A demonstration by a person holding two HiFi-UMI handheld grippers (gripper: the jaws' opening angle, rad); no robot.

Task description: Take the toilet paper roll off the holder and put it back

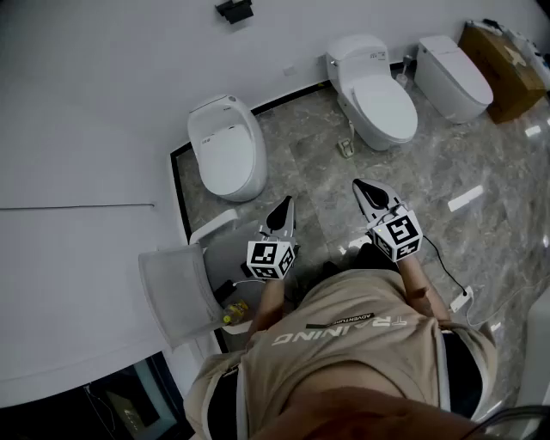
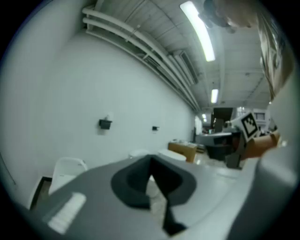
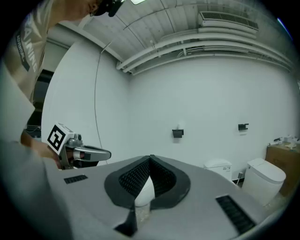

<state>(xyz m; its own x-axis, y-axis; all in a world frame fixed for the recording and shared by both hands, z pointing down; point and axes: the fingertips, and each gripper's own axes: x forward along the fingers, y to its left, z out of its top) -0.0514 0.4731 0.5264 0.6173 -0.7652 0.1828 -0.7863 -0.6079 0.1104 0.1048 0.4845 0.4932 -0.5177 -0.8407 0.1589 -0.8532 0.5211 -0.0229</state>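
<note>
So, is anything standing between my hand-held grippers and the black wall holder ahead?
Nothing visible does. Bare floor runs from the left hand-held gripper and right hand-held gripper to the wall under the holder; the oval toilet stands left of that line, the next toilet right.

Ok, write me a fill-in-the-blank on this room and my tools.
1. The room holds ___ white toilets.
2. The right tool is ___, with nothing in it.
3. In the head view, the cardboard box sits at the far ___.
Missing: three; shut; right.
</note>
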